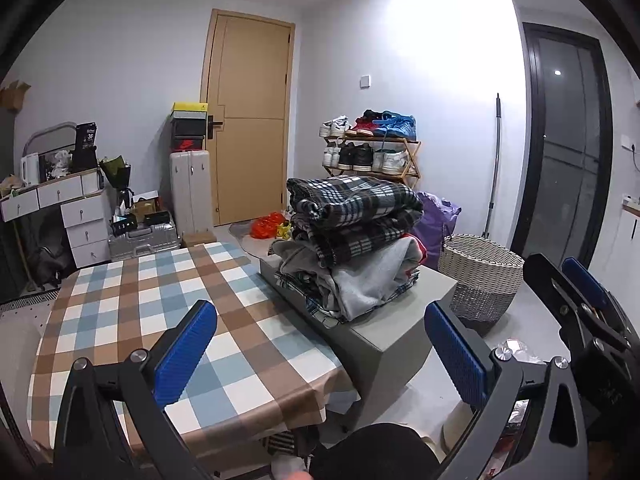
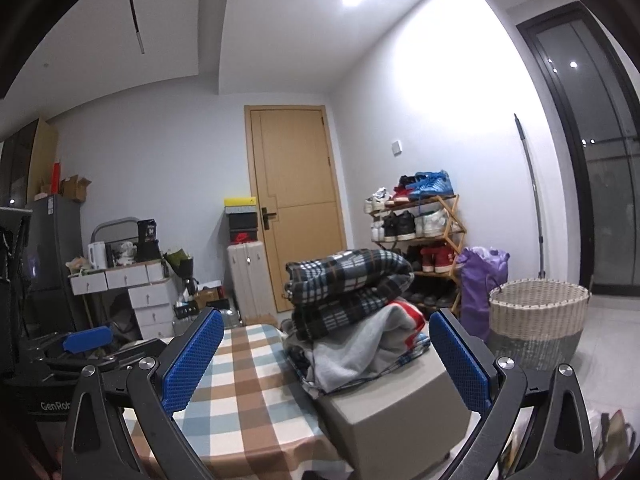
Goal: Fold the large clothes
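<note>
A pile of folded clothes [image 1: 352,236] sits on a grey box [image 1: 384,320] beside the table; a dark plaid garment [image 1: 360,200] lies on top, with grey ones under it. The pile also shows in the right wrist view [image 2: 352,312]. My left gripper [image 1: 320,352] is open and empty, held above the checked tablecloth [image 1: 160,300]. My right gripper [image 2: 326,360] is open and empty, held in front of the pile, apart from it. The right gripper's blue pads also show at the right edge of the left wrist view [image 1: 588,284].
A woven basket [image 1: 480,276] stands on the floor right of the box, with a purple bag [image 1: 436,220] behind it. A shoe rack [image 1: 372,148], a wooden door [image 1: 248,120], a suitcase [image 1: 190,196] and white drawers [image 1: 80,216] line the far wall.
</note>
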`<state>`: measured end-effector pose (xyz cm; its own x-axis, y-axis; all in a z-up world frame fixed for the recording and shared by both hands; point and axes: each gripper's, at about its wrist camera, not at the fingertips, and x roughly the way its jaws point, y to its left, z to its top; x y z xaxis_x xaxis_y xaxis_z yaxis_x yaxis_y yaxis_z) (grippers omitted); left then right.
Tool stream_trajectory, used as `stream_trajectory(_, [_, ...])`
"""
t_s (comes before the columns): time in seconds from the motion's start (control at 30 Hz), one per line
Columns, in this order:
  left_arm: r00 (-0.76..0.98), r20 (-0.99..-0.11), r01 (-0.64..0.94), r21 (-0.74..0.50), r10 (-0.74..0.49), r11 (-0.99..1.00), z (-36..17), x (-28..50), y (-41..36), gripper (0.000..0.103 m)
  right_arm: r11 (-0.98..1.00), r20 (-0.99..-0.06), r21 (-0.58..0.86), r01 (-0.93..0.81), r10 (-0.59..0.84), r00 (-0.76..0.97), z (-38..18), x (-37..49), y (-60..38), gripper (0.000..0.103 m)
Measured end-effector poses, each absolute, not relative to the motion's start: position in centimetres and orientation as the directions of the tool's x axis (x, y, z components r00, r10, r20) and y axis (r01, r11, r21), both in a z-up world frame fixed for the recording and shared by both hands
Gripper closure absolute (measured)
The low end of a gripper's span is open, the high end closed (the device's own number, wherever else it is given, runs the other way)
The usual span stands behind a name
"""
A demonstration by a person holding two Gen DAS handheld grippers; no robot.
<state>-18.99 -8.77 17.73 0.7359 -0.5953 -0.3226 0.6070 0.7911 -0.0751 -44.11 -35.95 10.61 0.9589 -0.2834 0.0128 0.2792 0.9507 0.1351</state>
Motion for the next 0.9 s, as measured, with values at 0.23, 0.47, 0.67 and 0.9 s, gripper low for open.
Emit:
stream_trajectory(0.23, [0.742, -0.314, 0.602, -0.077, -0.592, 0.795, 17.71, -19.3, -8.72, 0.002, 0.95, 0.014, 0.136, 0.281, -0.286, 0.958, 10.52, -44.28, -35.8, 0.0])
stream_trajectory(0.47, [0.742, -0.321, 0.601, -0.072, -0.589, 0.796, 17.59, -19.13, -8.87, 0.002, 0.948, 0.015, 0.141, 0.285, -0.29, 0.957, 10.41, -44.55, -35.69, 0.0])
stream_trajectory(0.67, [0.745, -0.333, 0.59, -0.074, -0.578, 0.804, 17.16, -18.85, -9.18, 0.002, 0.946, 0.015, 0.149, 0.287, -0.292, 0.956, 10.35, -44.89, -35.81, 0.0])
stream_trajectory(0.9, [0.739, -0.339, 0.596, -0.076, -0.583, 0.799, 17.09, -19.03, -9.3, 0.002, 0.944, 0.013, 0.15, 0.294, -0.299, 0.954, 10.1, -44.89, -36.04, 0.0])
